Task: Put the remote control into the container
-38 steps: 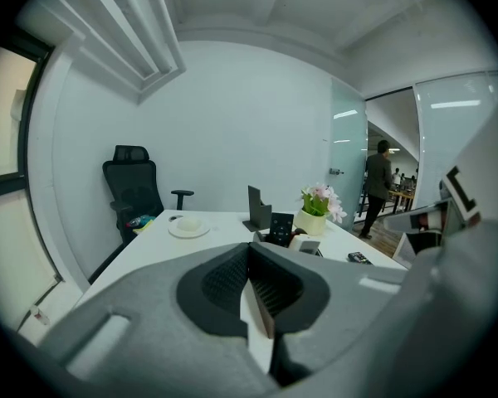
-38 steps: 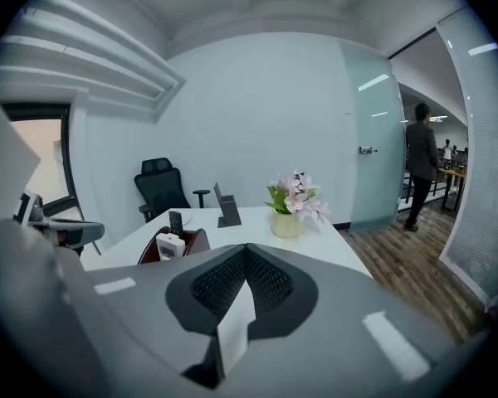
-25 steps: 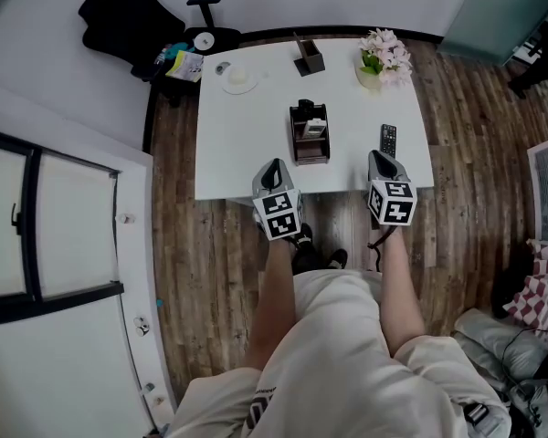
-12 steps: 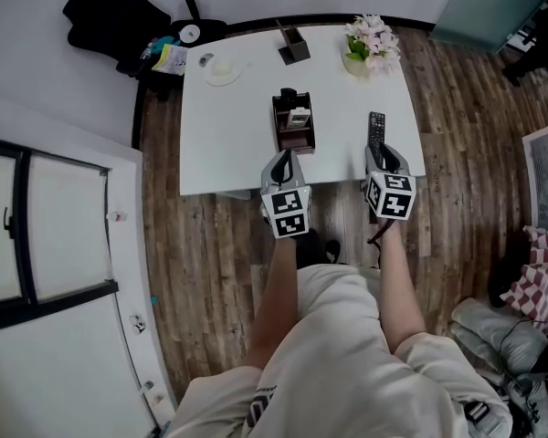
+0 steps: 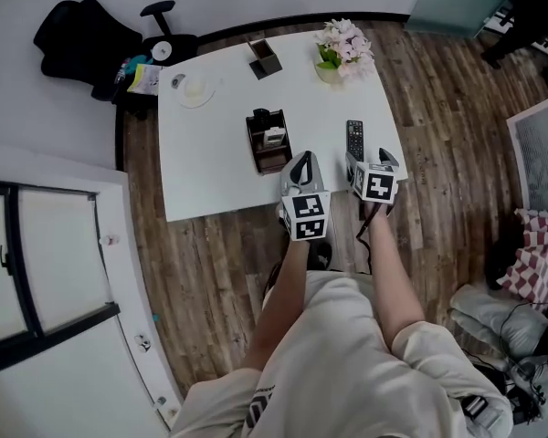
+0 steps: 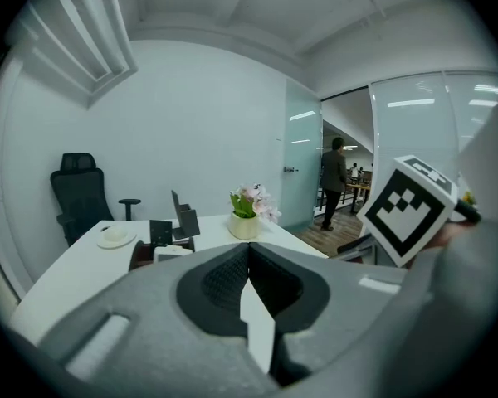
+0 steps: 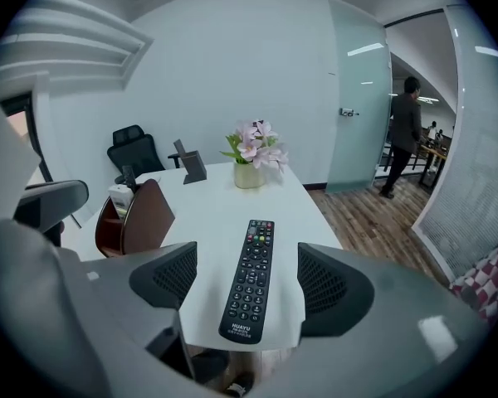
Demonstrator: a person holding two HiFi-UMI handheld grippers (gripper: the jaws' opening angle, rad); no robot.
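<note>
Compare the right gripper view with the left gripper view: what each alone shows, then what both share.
Right only: the remote control flat on the table, between the jaws of the right tool, which have just been opening and do not touch it. Left only: the left tool, shut on nothing, and the right tool's marker cube. Both: the flower pot, the brown container, the black office chair.

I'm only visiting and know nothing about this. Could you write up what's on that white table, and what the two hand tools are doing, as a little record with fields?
table: white, on a wooden floor
remote control: black, flat, at the table's near edge, untouched
container: brown, left of the remote in the head view, apart from it
right gripper: jaws have just been opening, now wide; remote lined up between them, pads not on it
left gripper: shut, empty
flowers: potted, far end
task: remote not yet in container
</note>
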